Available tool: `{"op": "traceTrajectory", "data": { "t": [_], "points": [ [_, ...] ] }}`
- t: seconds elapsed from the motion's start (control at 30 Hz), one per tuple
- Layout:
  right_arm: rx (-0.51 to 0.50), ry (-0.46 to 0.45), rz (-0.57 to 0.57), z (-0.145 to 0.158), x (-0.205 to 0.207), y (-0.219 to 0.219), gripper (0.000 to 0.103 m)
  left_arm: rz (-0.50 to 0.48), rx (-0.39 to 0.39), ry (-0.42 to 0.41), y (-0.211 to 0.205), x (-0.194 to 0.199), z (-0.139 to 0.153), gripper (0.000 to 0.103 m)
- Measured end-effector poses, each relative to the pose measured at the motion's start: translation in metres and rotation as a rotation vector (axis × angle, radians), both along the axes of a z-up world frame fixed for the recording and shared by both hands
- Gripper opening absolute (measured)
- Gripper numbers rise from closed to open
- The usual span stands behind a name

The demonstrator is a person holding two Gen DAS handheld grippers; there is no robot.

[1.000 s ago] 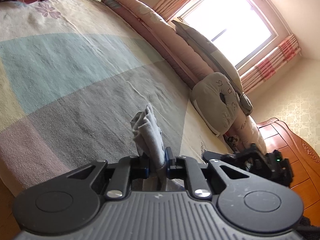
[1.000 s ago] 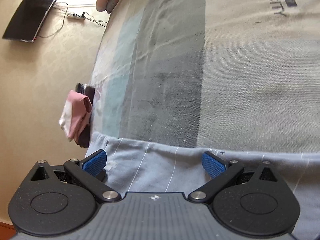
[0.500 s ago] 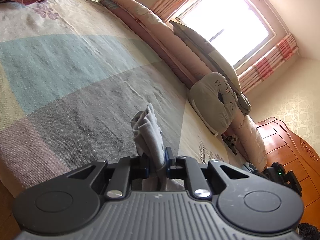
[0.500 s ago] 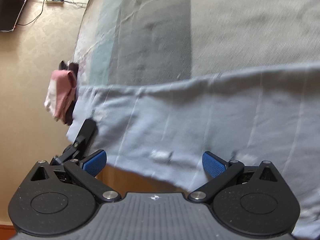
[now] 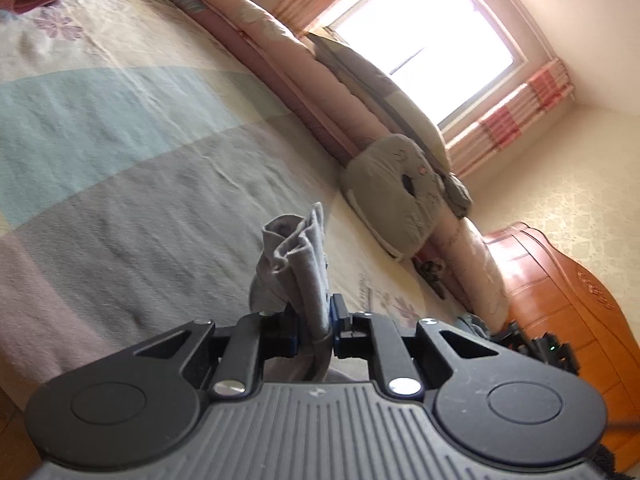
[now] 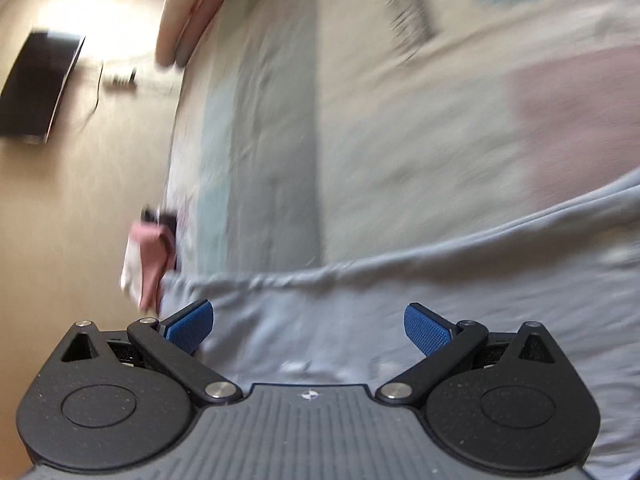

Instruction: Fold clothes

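Observation:
My left gripper [image 5: 314,326] is shut on a bunched fold of a light grey-blue garment [image 5: 298,256], which sticks up between its fingers above the bed. In the right wrist view the same pale blue garment [image 6: 400,304] hangs stretched across the lower frame in front of the bed, its top hem running slantwise. My right gripper [image 6: 308,326] is open, blue pads [image 6: 190,324] wide apart, with the cloth lying just beyond and below them. That view is motion-blurred.
The bed [image 5: 120,152] has a patchwork cover in blue, grey, pink and cream. Rolled quilts and a cat-face pillow [image 5: 396,196] line its far side by the window. Pink folded clothes [image 6: 150,264] sit at the bed's edge. A wooden headboard [image 5: 560,300] stands right; a TV [image 6: 38,84] hangs on the wall.
The right gripper has swung, so the garment's hem sits lower and slanted in its view. The left gripper has shifted slightly, still clamping the cloth.

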State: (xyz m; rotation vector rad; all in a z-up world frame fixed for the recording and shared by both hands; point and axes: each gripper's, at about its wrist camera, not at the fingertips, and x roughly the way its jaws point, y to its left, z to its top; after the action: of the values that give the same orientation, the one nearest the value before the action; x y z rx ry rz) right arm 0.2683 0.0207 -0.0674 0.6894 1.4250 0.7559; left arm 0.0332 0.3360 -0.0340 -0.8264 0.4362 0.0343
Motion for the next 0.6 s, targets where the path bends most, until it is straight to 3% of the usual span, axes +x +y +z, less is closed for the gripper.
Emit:
{"op": "traceTrajectory", "data": {
  "t": [0.33, 0.6],
  "points": [
    [0.004, -0.050, -0.125, 0.013, -0.015, -0.091, 0.103, -0.120, -0.008, -0.035, -0.037, 0.020, 0.022, 0.013],
    [0.007, -0.083, -0.203, 0.020, -0.017, -0.133, 0.103, -0.238, -0.008, -0.012, -0.073, 0.036, 0.023, 0.013]
  ]
}}
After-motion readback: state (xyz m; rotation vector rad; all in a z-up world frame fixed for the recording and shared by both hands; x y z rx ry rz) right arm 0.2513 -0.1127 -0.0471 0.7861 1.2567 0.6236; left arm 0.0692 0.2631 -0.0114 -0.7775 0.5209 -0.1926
